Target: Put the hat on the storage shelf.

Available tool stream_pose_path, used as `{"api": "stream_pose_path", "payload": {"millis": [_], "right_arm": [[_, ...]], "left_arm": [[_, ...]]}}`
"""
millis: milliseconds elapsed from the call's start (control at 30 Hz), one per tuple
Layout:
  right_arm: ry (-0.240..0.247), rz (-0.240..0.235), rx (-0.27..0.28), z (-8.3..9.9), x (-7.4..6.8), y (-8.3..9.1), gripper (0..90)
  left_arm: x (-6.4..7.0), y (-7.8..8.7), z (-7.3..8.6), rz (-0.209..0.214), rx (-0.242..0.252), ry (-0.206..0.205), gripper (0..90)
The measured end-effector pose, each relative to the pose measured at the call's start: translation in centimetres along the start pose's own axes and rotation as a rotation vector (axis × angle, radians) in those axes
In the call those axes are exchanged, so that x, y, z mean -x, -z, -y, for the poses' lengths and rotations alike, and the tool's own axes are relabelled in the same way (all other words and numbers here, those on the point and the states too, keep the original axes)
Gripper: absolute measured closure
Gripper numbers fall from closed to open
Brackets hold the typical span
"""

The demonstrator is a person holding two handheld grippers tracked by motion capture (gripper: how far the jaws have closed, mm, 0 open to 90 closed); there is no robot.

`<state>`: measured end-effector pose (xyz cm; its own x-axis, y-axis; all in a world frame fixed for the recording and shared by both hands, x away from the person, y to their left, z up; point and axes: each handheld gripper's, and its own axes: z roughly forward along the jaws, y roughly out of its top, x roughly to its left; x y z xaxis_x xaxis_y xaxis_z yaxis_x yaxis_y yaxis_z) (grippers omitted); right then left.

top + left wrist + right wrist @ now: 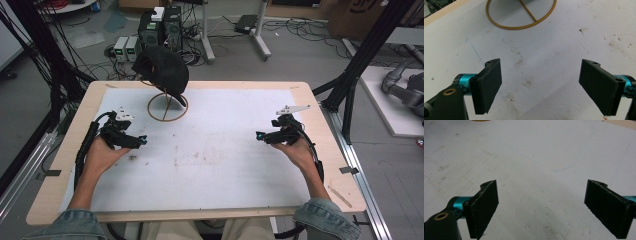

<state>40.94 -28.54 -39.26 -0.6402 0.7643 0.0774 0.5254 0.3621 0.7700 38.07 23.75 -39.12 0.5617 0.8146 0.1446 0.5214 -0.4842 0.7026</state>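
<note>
A black cap [161, 68] hangs on a thin gold stand whose ring base [167, 107] rests at the back of the white mat, left of centre. That ring base [521, 15] also lies ahead of my left gripper [540, 83], which is open over bare mat with nothing between its jaws. From above, the left gripper [141, 140] rests on the mat's left side, below and left of the stand. On the right side my right gripper [260, 135] is open too, its jaws wide apart in the right gripper view [541, 207] over stained mat.
The white mat [210, 160] covers a wooden table [70, 150]. Black frame poles [365, 55] stand at both sides. Computers and cables [160, 30] sit on the floor behind the table. A grey robot arm [405, 85] lies on a platform at the far right.
</note>
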Motion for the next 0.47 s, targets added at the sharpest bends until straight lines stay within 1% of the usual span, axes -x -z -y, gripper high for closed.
{"api": "stream_pose_path", "payload": {"millis": [33, 100, 133, 167, 333, 367, 433, 467], "right_arm": [[0.010, -0.001, 0.005, -0.02, 0.04, -0.02, 11.8], [-0.001, -0.006, 0.007, -0.06, -0.05, 0.04, 11.7], [0.000, -0.005, 0.007, -0.07, -0.08, 0.02, 11.8], [0.002, -0.004, 0.009, -0.09, -0.08, -0.02, 11.8], [0.005, -0.003, 0.012, -0.04, -0.10, -0.11, 11.8], [-0.003, -0.004, 0.009, -0.03, -0.13, -0.10, 11.8], [-0.001, -0.001, 0.013, -0.03, -0.10, -0.09, 11.8], [-0.002, -0.002, 0.013, -0.03, -0.10, -0.08, 11.8]], "left_arm": [[-0.01, 0.01, -0.01, 0.001, 0.003, -0.001, 18.8], [0.02, 0.03, -0.02, 0.002, 0.004, -0.001, 18.8], [0.01, 0.08, -0.05, 0.002, -0.001, -0.008, 18.8], [0.06, 0.08, -0.05, 0.001, 0.002, -0.004, 18.8], [0.14, 0.11, -0.09, 0.000, 0.005, -0.010, 18.8], [0.14, 0.10, -0.09, 0.000, 0.006, -0.010, 18.8], [0.12, 0.05, -0.05, -0.001, 0.007, -0.016, 18.8], [0.12, -0.02, 0.01, 0.000, 0.005, -0.012, 18.8]]}}
